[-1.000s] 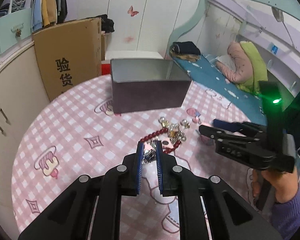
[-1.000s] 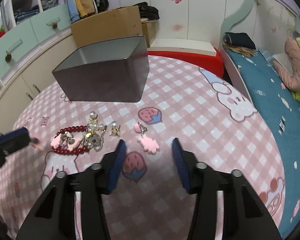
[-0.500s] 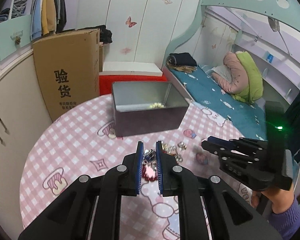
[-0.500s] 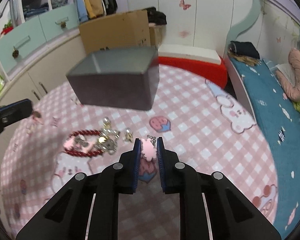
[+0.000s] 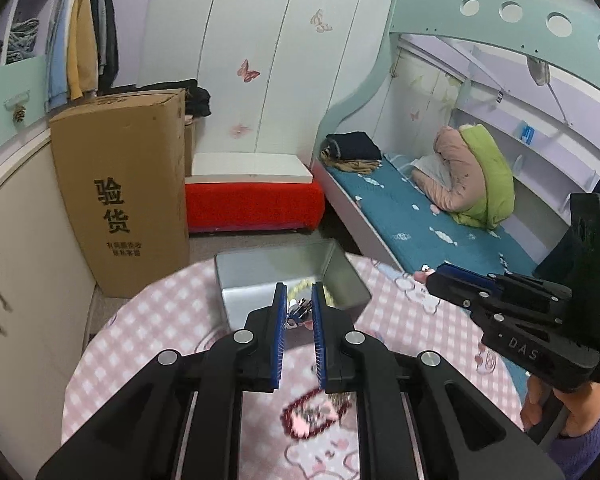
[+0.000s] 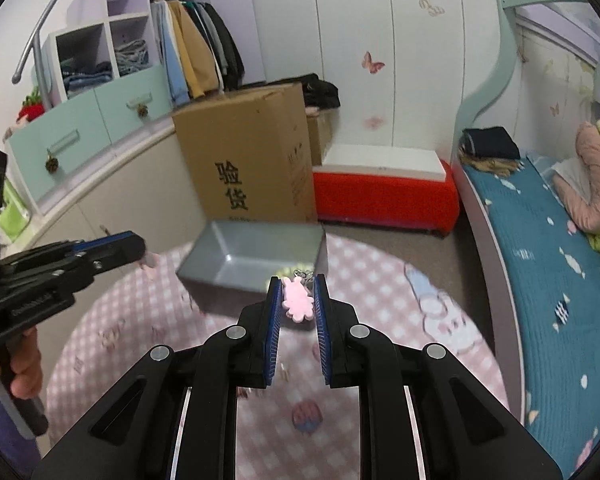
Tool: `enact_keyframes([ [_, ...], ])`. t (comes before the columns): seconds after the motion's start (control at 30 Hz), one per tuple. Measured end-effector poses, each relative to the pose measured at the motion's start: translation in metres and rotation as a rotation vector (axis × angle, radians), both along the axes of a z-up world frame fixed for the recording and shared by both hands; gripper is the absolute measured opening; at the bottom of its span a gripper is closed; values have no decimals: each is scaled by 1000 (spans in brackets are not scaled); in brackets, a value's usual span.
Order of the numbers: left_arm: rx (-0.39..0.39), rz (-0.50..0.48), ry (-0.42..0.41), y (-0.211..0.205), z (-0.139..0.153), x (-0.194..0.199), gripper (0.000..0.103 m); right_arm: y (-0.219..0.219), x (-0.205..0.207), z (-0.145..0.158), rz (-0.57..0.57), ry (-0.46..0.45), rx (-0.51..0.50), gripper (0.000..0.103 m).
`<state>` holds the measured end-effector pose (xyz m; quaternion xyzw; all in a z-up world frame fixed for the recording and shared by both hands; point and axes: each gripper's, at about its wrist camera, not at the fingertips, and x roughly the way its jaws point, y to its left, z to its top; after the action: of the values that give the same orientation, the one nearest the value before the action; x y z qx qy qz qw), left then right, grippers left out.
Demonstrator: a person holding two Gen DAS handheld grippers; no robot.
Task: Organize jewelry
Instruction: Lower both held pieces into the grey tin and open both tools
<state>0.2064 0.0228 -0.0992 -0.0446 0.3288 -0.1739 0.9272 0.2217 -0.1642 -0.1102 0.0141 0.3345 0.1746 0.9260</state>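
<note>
Pink checked cloth covers the round table, and an open grey tin sits on it just ahead of both grippers. Clamped in the left gripper is a small metal charm, held above the table with the tin straight beyond its tips. The right gripper has just closed its jaws on a pink charm with a metal clasp, likewise raised off the table before the tin's near wall.
</note>
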Motion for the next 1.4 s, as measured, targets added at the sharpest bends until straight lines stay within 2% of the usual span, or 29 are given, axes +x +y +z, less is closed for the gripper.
enact_keyframes([
  [0.2, -27, -21, 72, -1, -6, 41, 11, 18, 33, 0, 26, 33, 30, 17],
  [0.4, -40, -9, 202, 0, -34, 78, 11, 35, 64, -24, 41, 107, 39, 17],
  [0.53, -38, -1, 247, -1, -53, 86, 11, 42, 74, -43, 44, 155, 36, 17],
  [0.7, -22, -3, 272, -2, -65, 91, 11, 46, 79, -61, 44, 191, 28, 17],
  [0.97, -15, 1, 284, -5, -69, 93, 12, 49, 83, -71, 47, 214, 22, 17],
  [1.03, -10, 2, 288, -7, -69, 93, 18, 49, 83, -73, 47, 218, 23, 17],
  [1.07, -9, 7, 292, -8, -69, 92, 29, 50, 83, -72, 46, 219, 23, 17],
  [1.1, -13, 15, 290, -7, -69, 92, 31, 51, 83, -73, 45, 219, 25, 17],
  [1.4, -19, 14, 274, -4, -65, 82, 31, 45, 78, -70, 42, 214, 51, 19],
])
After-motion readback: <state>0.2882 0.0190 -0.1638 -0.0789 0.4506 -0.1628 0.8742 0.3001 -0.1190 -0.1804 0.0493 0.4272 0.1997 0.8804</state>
